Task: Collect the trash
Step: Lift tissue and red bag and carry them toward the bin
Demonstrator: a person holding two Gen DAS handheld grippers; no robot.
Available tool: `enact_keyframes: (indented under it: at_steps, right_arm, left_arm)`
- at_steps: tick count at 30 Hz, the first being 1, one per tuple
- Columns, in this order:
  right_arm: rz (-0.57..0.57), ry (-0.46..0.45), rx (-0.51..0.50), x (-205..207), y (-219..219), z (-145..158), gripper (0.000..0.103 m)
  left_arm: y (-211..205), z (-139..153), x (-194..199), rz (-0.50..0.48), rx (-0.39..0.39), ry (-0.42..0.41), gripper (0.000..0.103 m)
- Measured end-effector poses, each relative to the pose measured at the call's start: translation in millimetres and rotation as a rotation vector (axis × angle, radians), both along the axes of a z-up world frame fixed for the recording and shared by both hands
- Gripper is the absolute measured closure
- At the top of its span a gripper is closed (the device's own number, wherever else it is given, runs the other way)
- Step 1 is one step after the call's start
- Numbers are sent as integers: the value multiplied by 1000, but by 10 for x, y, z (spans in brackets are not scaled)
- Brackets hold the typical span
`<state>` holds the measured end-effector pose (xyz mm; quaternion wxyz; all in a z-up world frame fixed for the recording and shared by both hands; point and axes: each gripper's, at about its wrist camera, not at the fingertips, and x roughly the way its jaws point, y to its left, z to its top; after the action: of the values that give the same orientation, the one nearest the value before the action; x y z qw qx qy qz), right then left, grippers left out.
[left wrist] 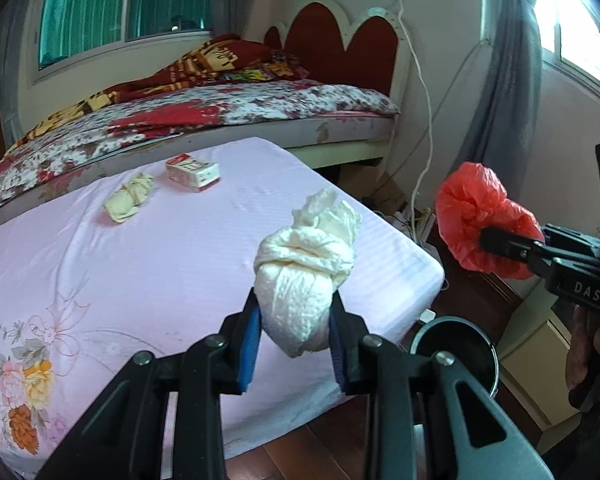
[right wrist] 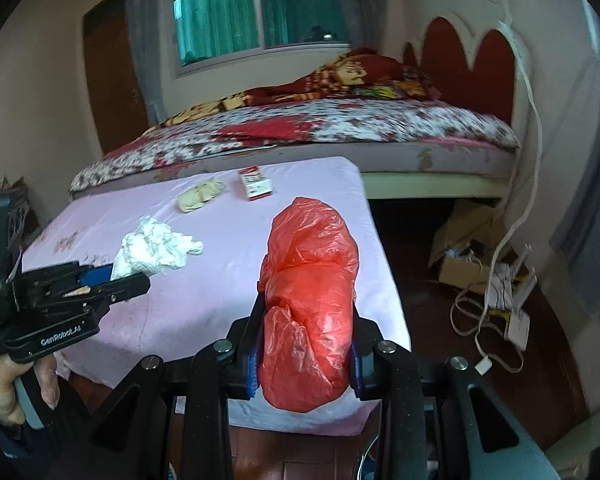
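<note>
My left gripper (left wrist: 296,320) is shut on a crumpled white paper wad (left wrist: 306,280), held above the pink-covered table (left wrist: 100,272) near its right corner. My right gripper (right wrist: 305,332) is shut on a scrunched red plastic bag (right wrist: 310,304), also lifted over the table's near right edge. In the left wrist view the red bag (left wrist: 480,216) hangs to the right beyond the table corner. In the right wrist view the white wad (right wrist: 152,250) shows at the left. A round dark bin (left wrist: 456,344) stands on the floor below the corner.
On the table's far side lie a crumpled beige wrapper (left wrist: 128,196) and a small red and white carton (left wrist: 192,170). A bed with a floral cover (left wrist: 220,112) stands behind. Cardboard, papers and white cables (right wrist: 484,280) litter the floor to the right.
</note>
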<state>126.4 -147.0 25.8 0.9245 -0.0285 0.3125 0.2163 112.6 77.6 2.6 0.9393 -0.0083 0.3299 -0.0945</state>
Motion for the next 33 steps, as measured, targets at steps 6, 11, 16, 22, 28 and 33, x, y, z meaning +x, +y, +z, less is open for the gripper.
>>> enact_keyframes:
  at_steps: [6,11,16,22,28,33]
  right_arm:
    - [-48,-4,7,-108,-300,-9,68]
    - [-98,-8,22,-180,-597,26,68]
    - [-142,0,27,-238,-838,7,68]
    - [-173,16,2,-313,-1040,-81,68]
    - [-221,47,-15,-359,-1298,-226,68]
    - [-260,82,-28,-395,-1532,-389,68]
  left_arm:
    - [-297,-5,-54,-45,5,-1,71]
    - [-563,-21,-73,-93,6,4,71]
    - [-831,-32,-96,-152,16,12,72]
    - [-1127,-104,-96,-205,26,31,71]
    - [-1441,-254,-88,-271,37,70,72]
    - [-1644,-380,-81,-312,40,103,71]
